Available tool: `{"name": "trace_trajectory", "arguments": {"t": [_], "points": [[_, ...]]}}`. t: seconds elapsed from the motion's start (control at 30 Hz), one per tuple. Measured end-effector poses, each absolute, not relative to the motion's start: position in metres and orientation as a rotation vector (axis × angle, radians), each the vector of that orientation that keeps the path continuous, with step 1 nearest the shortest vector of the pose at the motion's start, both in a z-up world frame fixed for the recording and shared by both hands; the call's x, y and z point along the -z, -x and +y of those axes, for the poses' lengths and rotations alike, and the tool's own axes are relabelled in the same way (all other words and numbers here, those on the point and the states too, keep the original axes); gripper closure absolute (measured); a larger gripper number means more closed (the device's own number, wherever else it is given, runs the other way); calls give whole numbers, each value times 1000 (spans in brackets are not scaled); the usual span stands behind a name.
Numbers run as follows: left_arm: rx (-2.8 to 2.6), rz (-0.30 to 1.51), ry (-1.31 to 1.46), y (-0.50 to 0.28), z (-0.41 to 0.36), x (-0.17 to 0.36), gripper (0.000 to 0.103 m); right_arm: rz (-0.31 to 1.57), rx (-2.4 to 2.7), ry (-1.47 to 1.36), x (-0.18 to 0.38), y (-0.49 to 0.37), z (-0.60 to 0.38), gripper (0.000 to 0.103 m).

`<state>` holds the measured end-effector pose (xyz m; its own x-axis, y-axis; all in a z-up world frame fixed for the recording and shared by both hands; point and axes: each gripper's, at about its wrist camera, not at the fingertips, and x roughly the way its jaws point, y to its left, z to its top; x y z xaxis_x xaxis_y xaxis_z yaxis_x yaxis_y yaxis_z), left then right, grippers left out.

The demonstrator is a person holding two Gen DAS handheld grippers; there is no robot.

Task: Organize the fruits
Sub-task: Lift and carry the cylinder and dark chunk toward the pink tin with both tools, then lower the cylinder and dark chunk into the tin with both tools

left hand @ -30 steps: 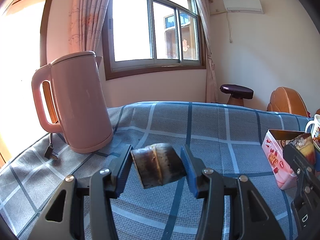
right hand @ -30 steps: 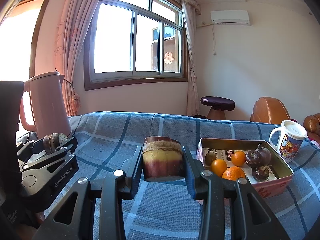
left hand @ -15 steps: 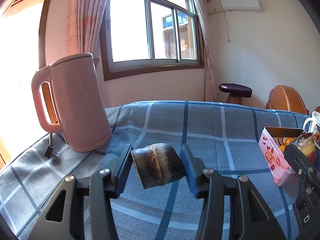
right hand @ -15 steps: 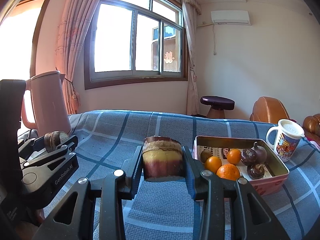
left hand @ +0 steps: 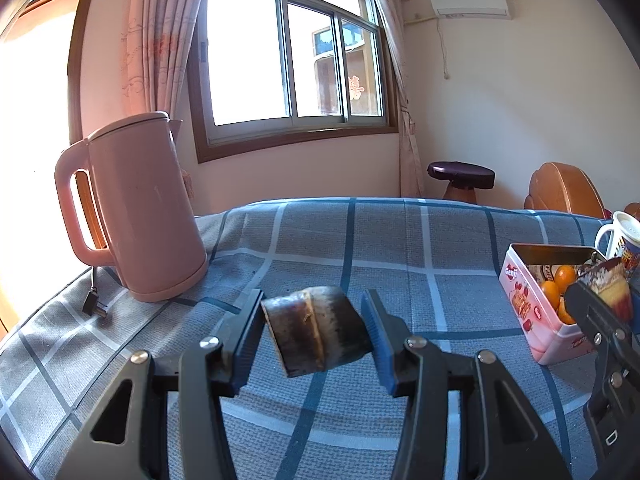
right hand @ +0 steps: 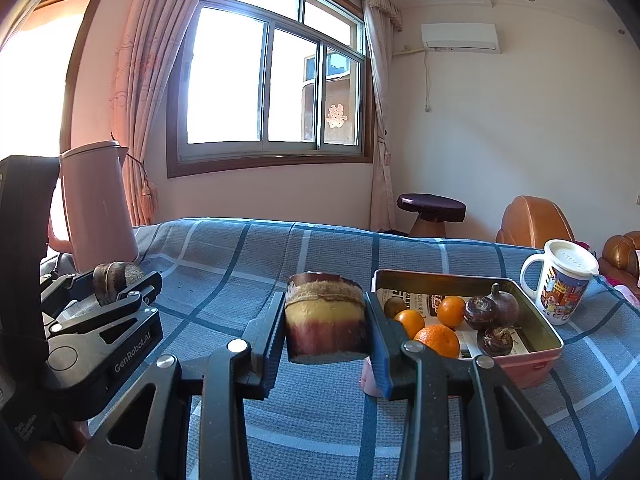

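Clearly, in the left wrist view, the left hand-held gripper [left hand: 314, 330] clamps a short dark sugarcane segment [left hand: 318, 330] between its blue pads, tilted with one cut end toward the camera, lifted above the blue checked tabletop [left hand: 400, 248], probably for carrying to the pink tin box [left hand: 532, 312] at the right. A smooth pink electric kettle [left hand: 136, 208] stands at the left, its black plug [left hand: 94, 306] lying loose beside it. In the right wrist view, the right hand-held gripper [right hand: 326, 326] is closed on another sugarcane piece [right hand: 326, 320], upright, purple-skinned with a yellow band and a fibrous cut top, just beside the open tin. Inside lie glossy oranges [right hand: 436, 338], dark water chestnuts [right hand: 494, 312] and a kiwi [right hand: 394, 304]; a printed lidded mug [right hand: 562, 280] stands beyond.
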<state>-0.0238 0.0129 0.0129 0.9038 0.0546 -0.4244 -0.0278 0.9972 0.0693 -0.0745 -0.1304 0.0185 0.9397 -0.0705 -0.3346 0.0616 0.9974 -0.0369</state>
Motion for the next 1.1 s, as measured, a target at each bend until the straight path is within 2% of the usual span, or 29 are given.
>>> {"name": "trace_trajectory", "arguments": {"t": [1.1], "points": [[84, 470, -88, 40, -59, -12, 52, 333, 188, 47, -23, 98, -208, 63]]}}
